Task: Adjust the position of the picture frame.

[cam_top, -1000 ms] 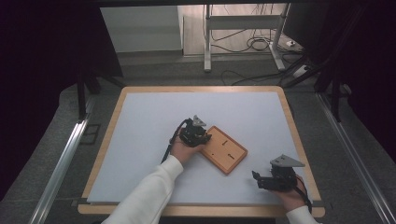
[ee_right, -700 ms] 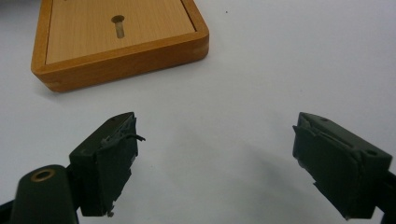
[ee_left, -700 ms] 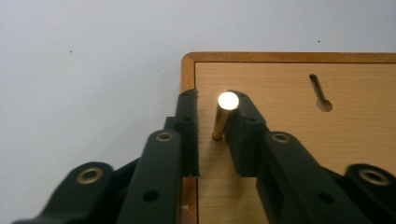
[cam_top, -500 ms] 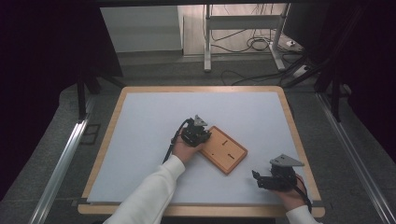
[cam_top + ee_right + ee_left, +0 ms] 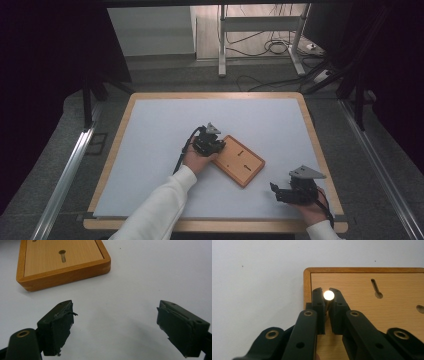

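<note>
At table centre, on the pale grey mat, lies the flat rectangular wooden board with a raised darker rim, two keyhole slots cut in its face. My left gripper sits over the board's near-left corner, and its jaws have just been closing: they now clamp a small round-headed brass pin that stands upright just inside the rim. The bright head shows between the fingertips, the shaft runs down into the gap.

My right gripper rests well apart from the board, low over bare mat near the table's right front corner, jaws spread wide with nothing between them. From its view the board's corner and one keyhole slot lie ahead.

Progress, as I judge it: the grasp on the pin looks made, so the pick-up stage is done. Left to do, I reckon: lift or shift the pin, likely toward one of the slots, both of which look empty. The right side has no part in the work yet. Whether the pin sits in a hole or merely stands on the board I cannot tell.
</note>
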A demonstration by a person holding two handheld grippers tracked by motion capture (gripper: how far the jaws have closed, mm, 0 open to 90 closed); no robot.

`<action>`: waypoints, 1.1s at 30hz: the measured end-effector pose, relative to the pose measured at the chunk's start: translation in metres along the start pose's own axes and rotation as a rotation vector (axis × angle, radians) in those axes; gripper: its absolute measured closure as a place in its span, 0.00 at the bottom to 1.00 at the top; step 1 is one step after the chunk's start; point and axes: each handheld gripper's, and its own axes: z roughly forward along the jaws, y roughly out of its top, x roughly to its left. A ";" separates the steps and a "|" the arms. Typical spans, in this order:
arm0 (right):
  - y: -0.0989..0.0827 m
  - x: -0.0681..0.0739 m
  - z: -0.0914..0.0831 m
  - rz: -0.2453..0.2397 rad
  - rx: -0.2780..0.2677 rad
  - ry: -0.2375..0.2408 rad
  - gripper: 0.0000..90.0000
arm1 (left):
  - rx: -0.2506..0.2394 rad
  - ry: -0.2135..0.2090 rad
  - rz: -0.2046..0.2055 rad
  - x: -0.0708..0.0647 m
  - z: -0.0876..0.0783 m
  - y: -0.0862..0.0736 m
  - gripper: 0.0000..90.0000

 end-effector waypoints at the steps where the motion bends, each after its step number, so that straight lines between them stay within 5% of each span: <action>1: 0.000 0.000 0.000 0.000 0.000 0.000 0.16 | 0.000 0.000 0.000 0.000 0.000 0.000 0.94; 22: -0.001 0.001 0.001 -0.002 0.012 -0.011 0.16 | 0.014 -0.014 0.017 0.004 -0.026 -0.006 0.93; 33: -0.001 0.002 0.001 -0.004 0.012 -0.010 0.16 | -0.001 -0.019 0.020 0.011 -0.057 -0.016 0.93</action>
